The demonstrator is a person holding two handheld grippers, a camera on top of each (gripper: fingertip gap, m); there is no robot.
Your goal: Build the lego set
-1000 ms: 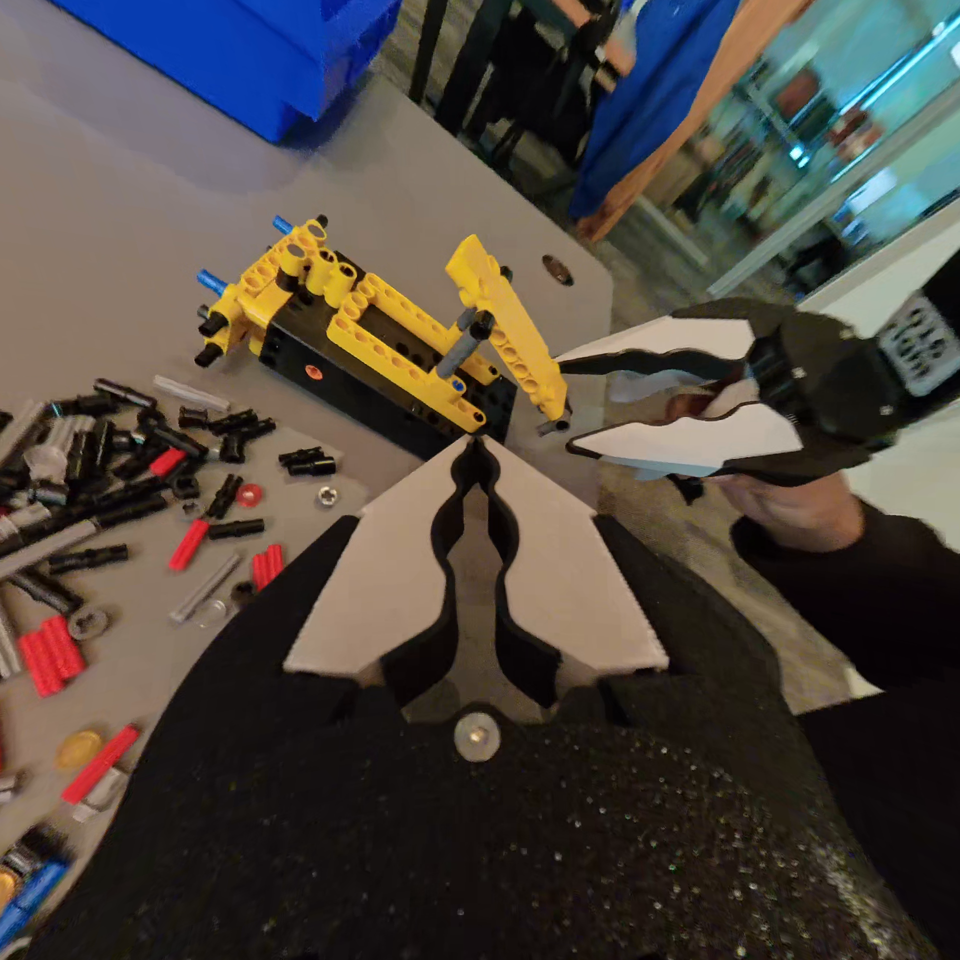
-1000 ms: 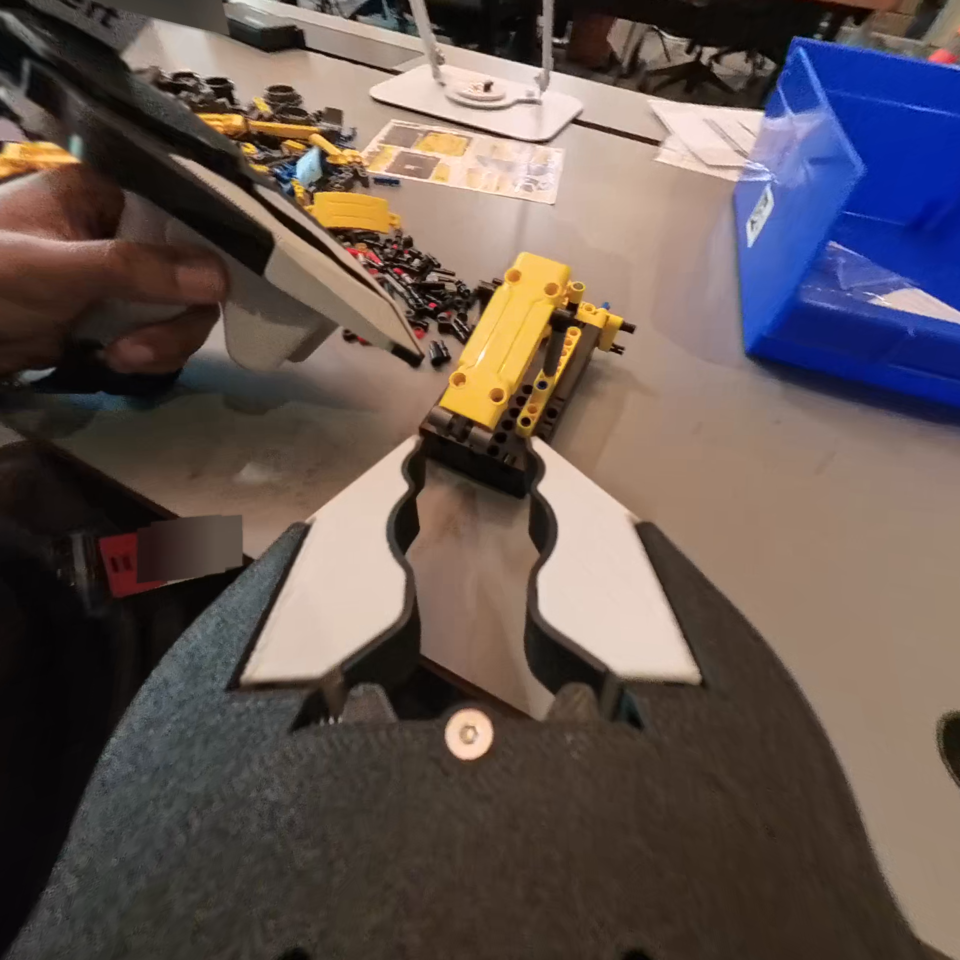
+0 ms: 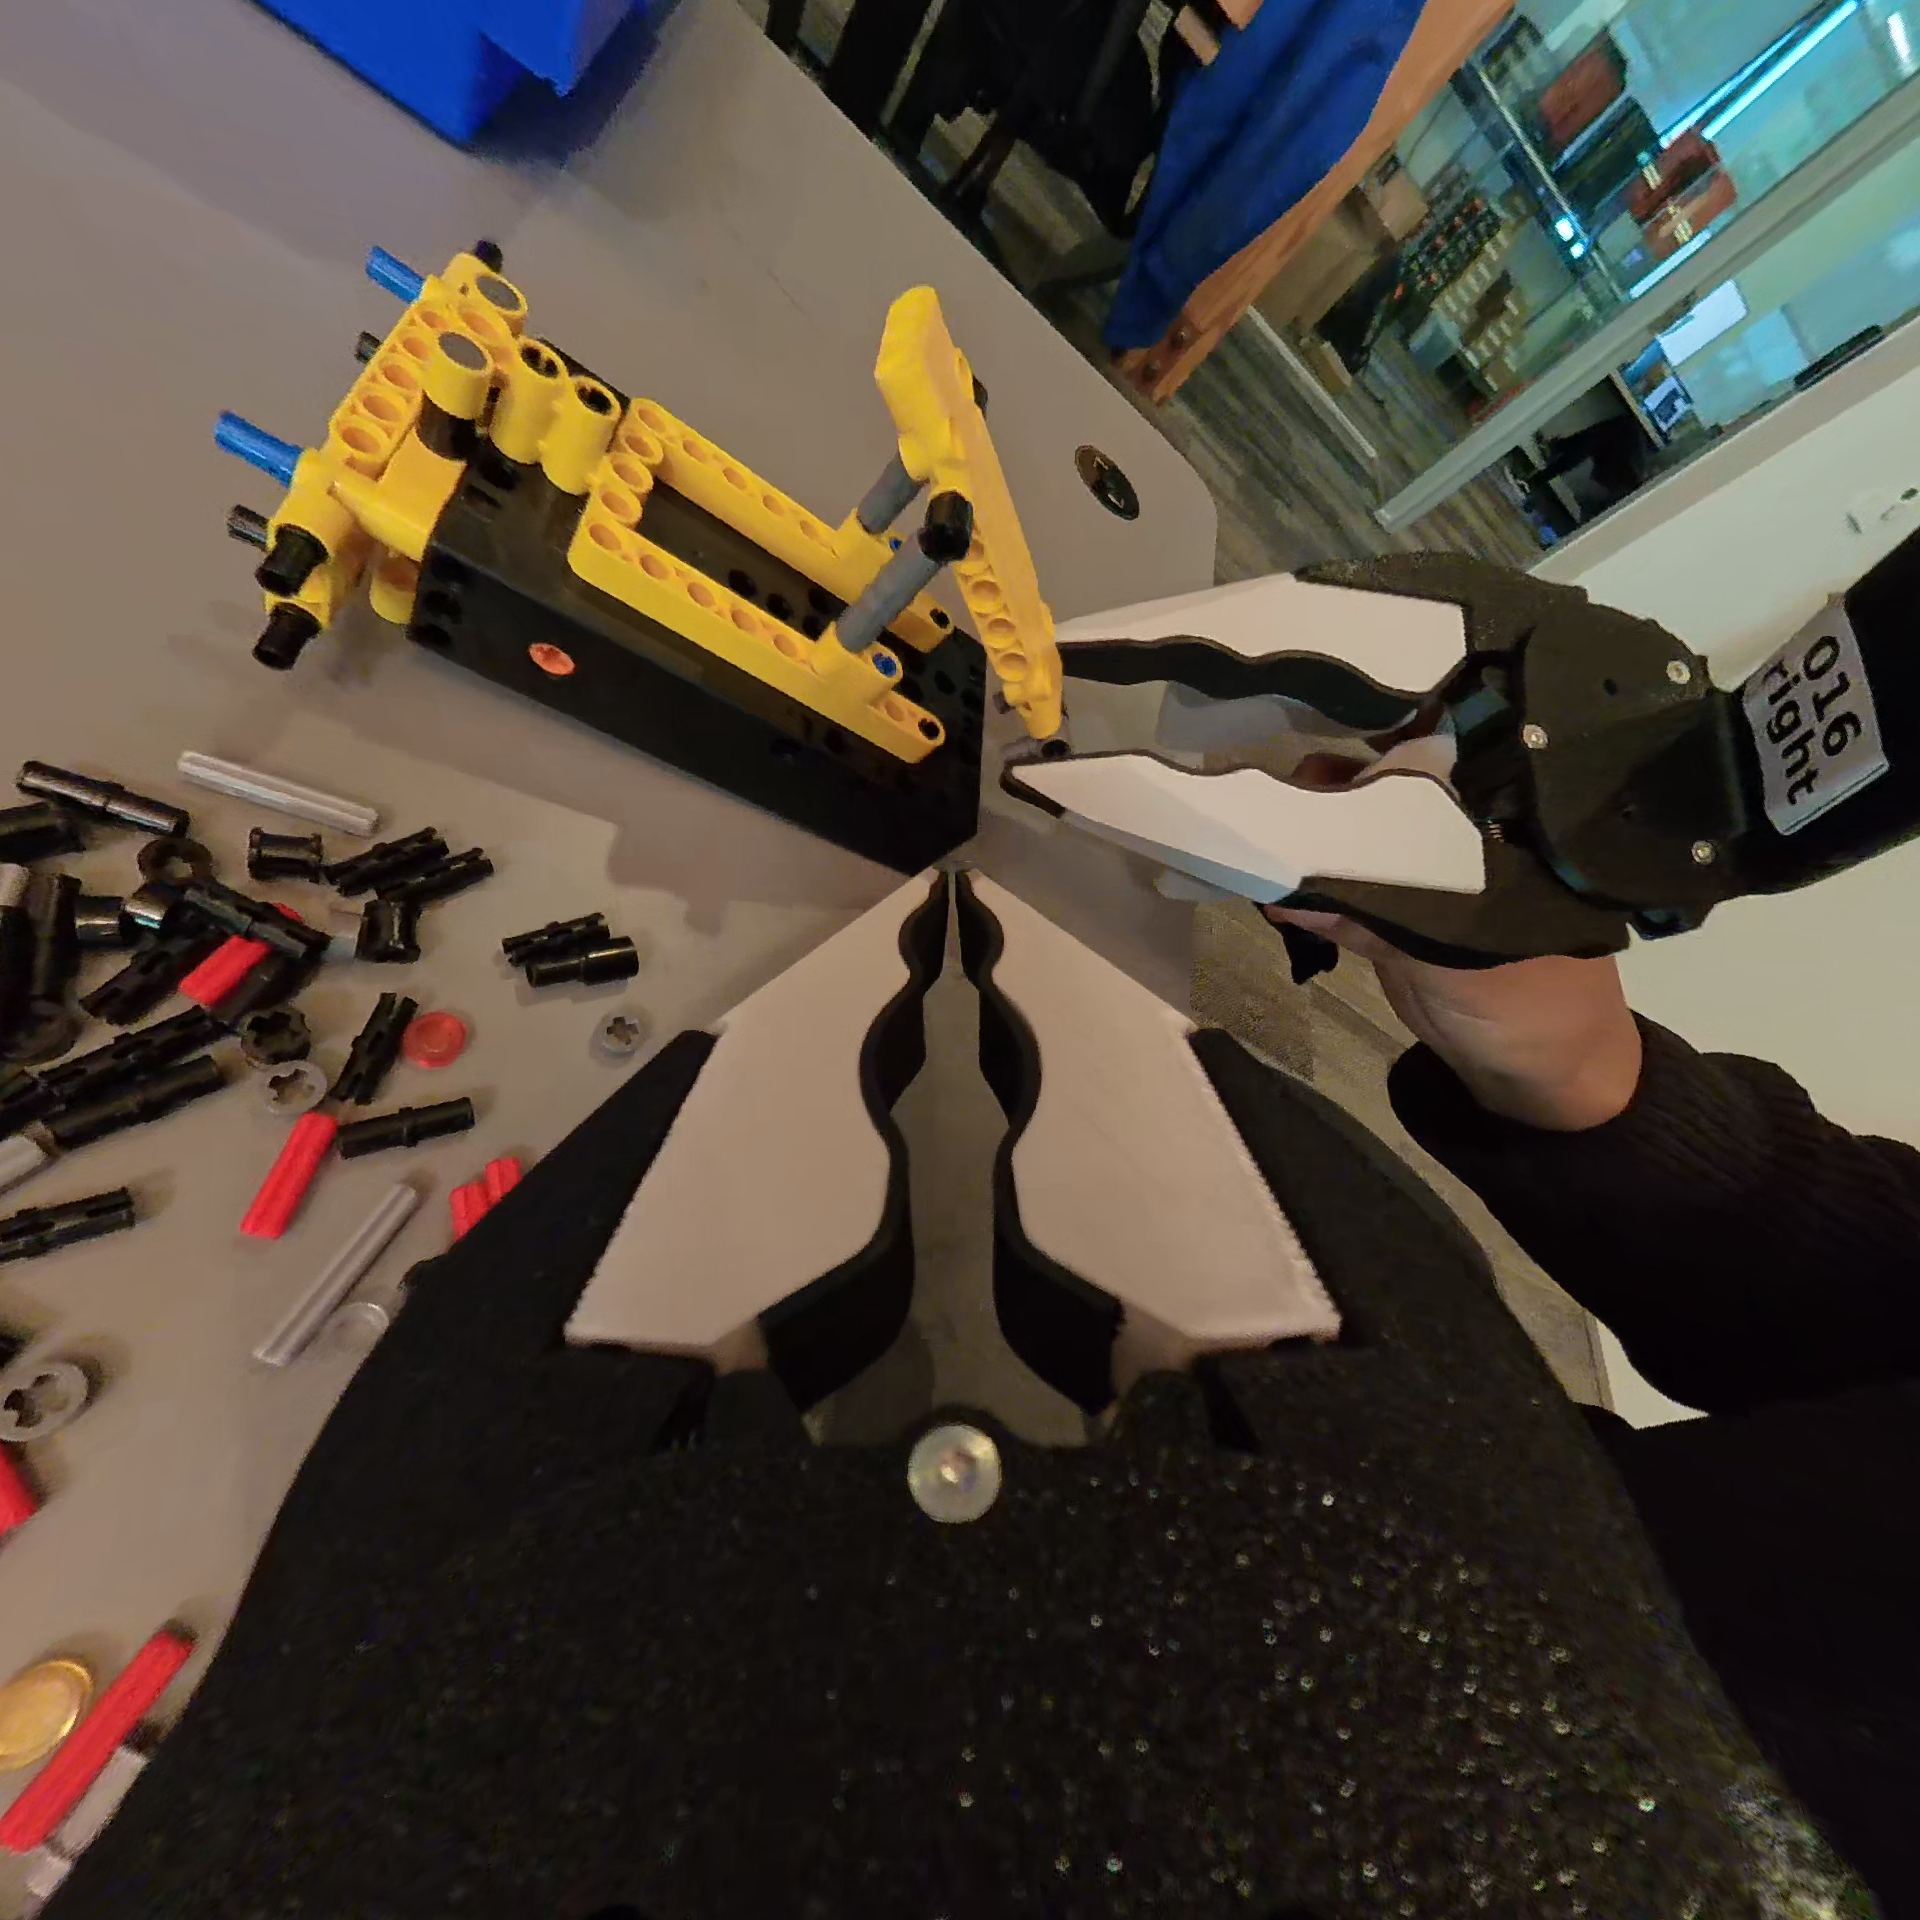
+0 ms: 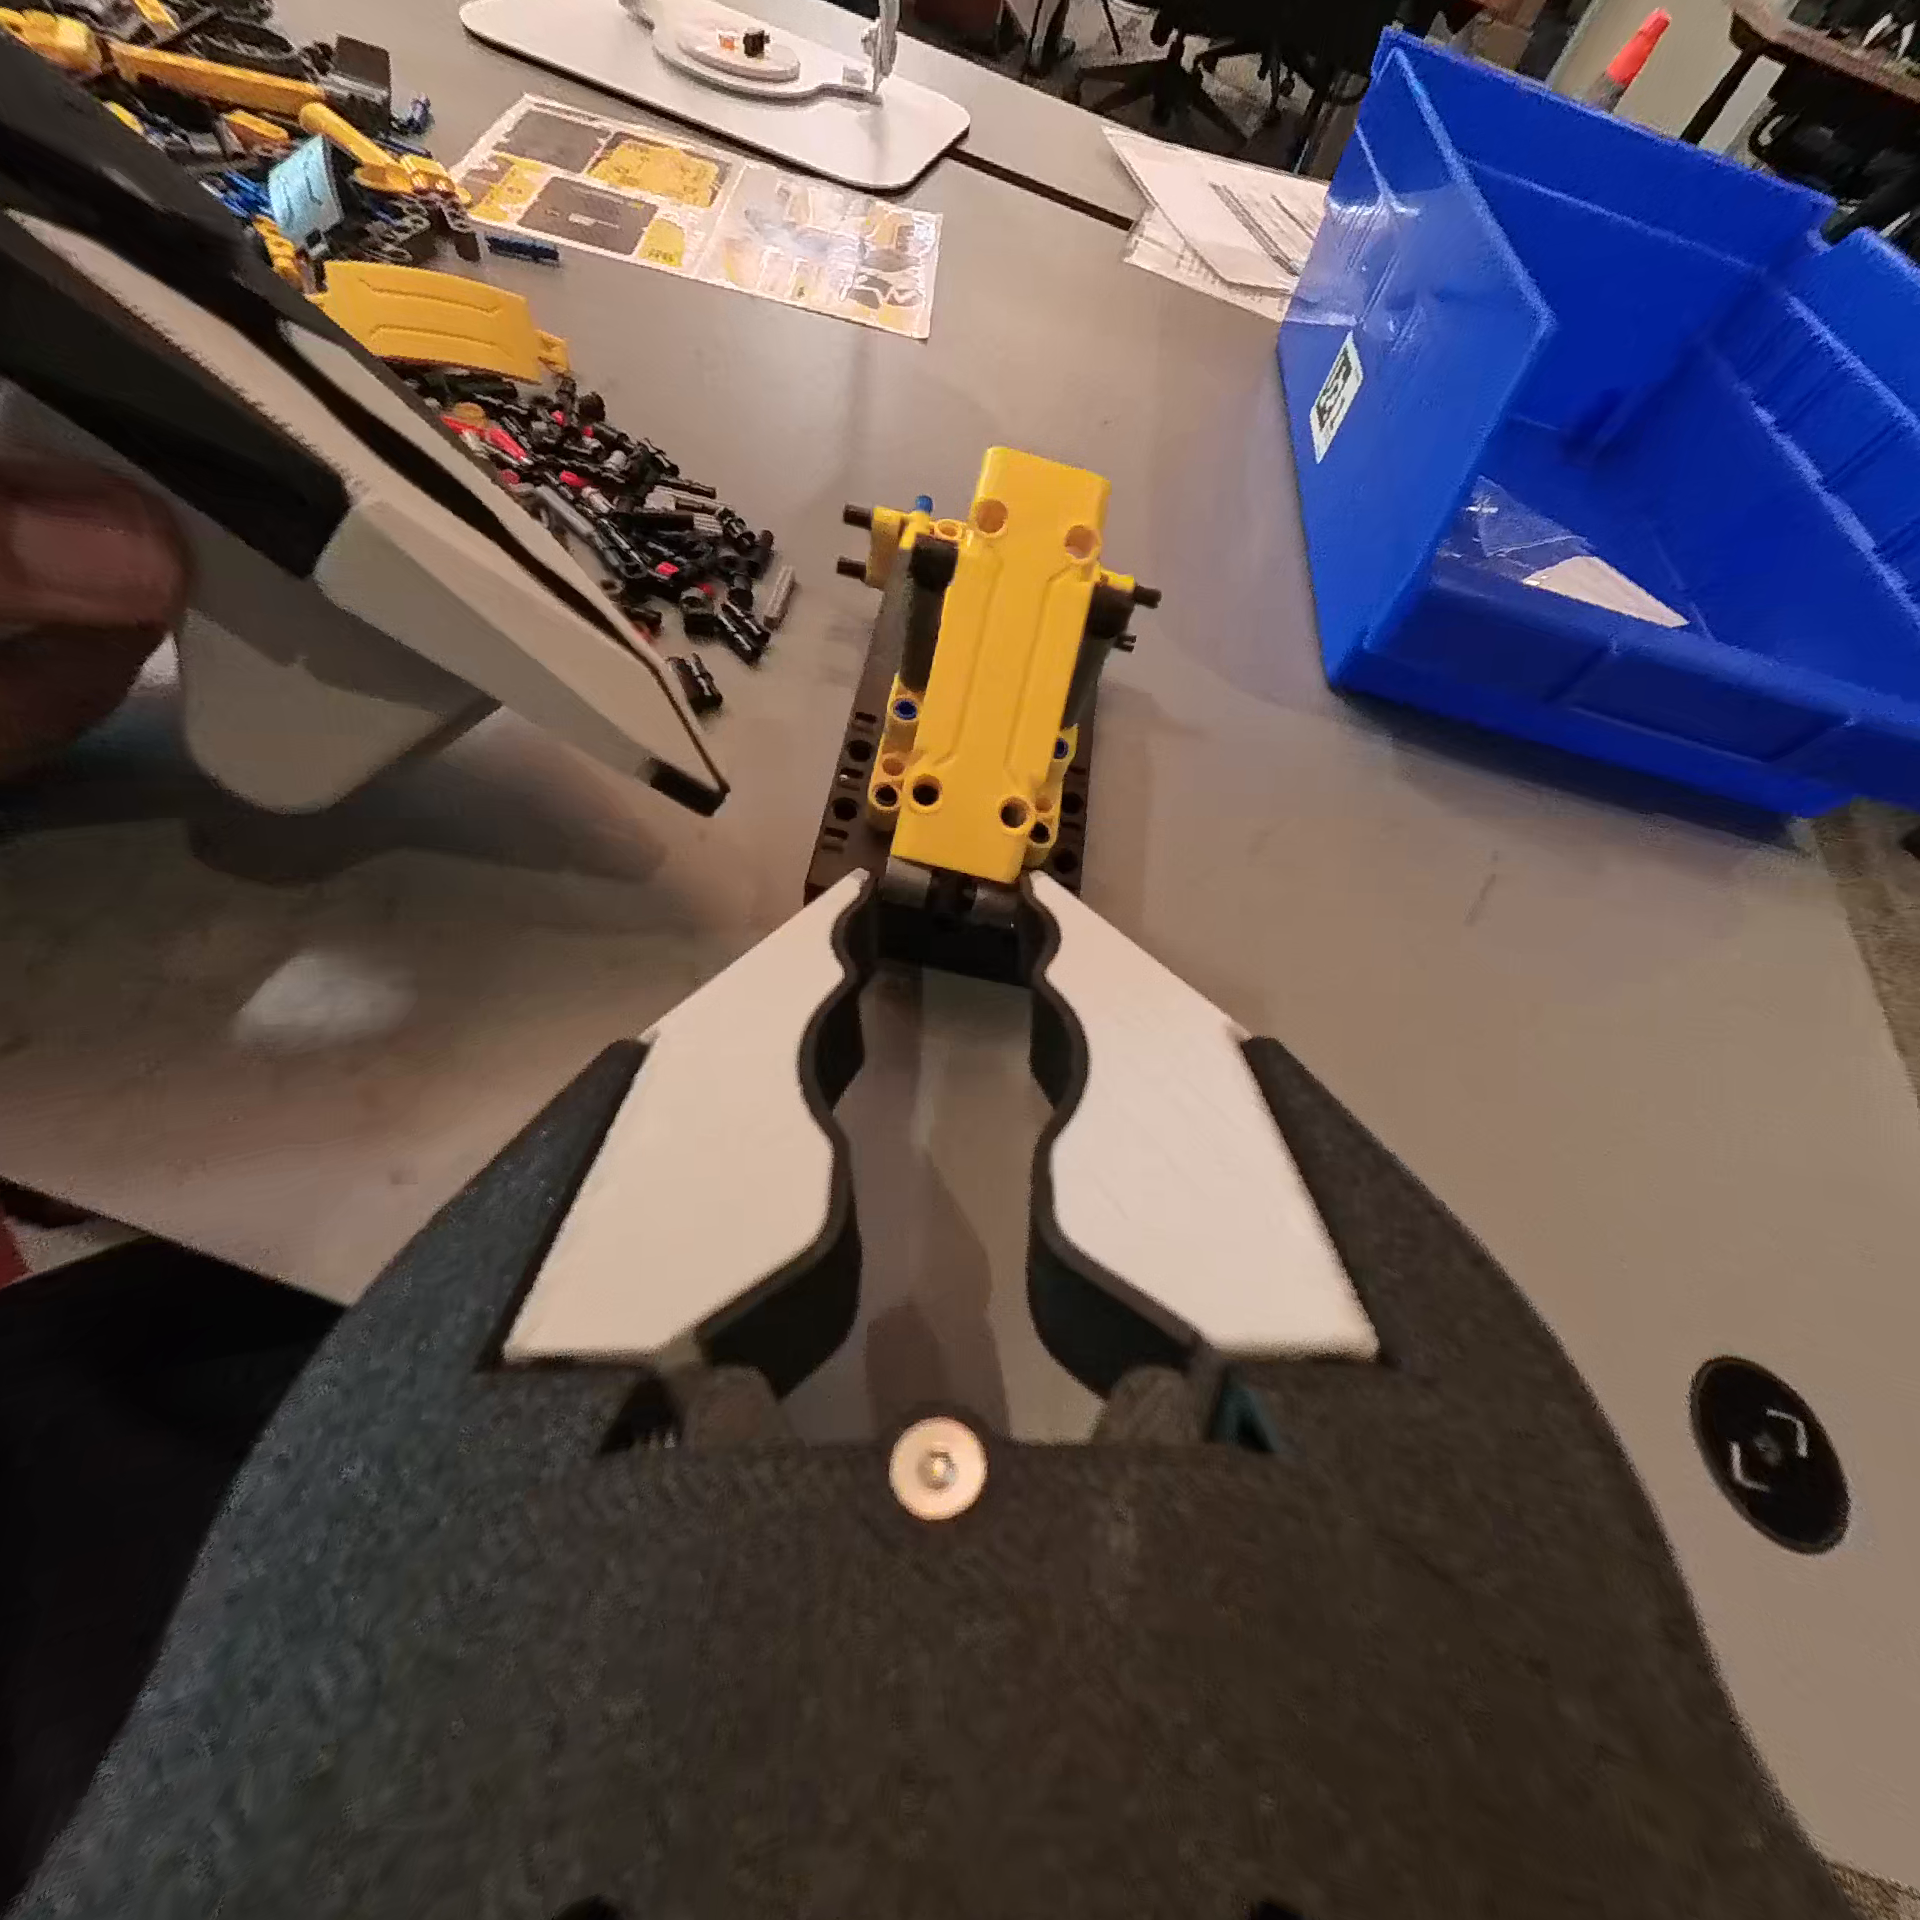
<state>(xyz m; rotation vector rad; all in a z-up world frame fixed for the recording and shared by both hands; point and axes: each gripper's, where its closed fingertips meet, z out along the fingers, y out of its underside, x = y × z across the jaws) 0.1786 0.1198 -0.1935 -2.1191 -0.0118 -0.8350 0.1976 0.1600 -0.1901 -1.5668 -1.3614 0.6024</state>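
Note:
A yellow and black brick model (image 3: 675,707) lies on the grey table (image 3: 644,208). A yellow panel (image 3: 977,499) stands tilted above its near end on grey pins. My right gripper (image 3: 1034,707) comes in from the right with its jaws closed on the panel's lower end. The right wrist view shows the panel (image 4: 997,665) and my right gripper (image 4: 945,894) clamping its bottom edge. My left gripper (image 3: 951,883) is shut and empty, its tips just off the black block's corner. It also shows at the left of the right wrist view (image 4: 686,790).
Loose black, red and grey pins (image 3: 208,987) lie to the model's left. They also show in the right wrist view (image 4: 644,520). A blue bin (image 4: 1558,416), paper sheets (image 4: 707,197) and a white stand base (image 4: 727,83) sit farther off. The table edge (image 3: 1195,582) is close behind my right gripper. Spacing between my two grippers at the tips: around 5 centimetres.
My right gripper's jaws have narrowed from straddling the black block to pinching the panel's lower end. My left gripper has edged closer to the model and stays shut.

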